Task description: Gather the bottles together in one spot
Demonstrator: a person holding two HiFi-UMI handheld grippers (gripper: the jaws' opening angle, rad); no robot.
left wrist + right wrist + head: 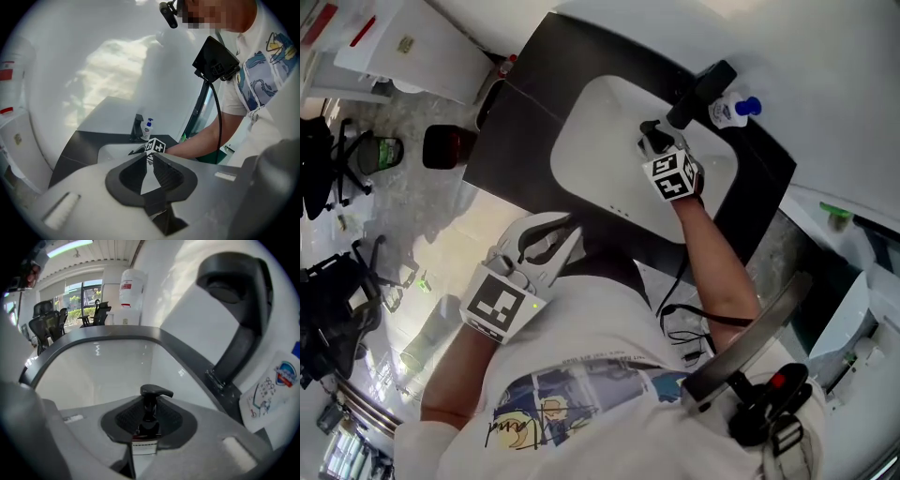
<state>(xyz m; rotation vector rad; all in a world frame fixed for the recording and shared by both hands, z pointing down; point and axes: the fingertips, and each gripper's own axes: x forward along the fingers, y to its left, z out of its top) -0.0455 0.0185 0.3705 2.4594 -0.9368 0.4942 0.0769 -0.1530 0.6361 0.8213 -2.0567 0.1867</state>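
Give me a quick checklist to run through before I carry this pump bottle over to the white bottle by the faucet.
1. Grip on the pump bottle: ok. The right gripper has its jaws closed on the neck, just under the pump head.
2. Bottle base clear of the sink: cannot tell, the gripper hides it.
3. Gathering spot: ok. The white bottle stands upright on the counter beside the faucet.
4. Path: not ok. The black faucet stands between the gripper and the white bottle, so probably go around it.
5. Left gripper: ok. It is empty, jaws together, well back from the sink.
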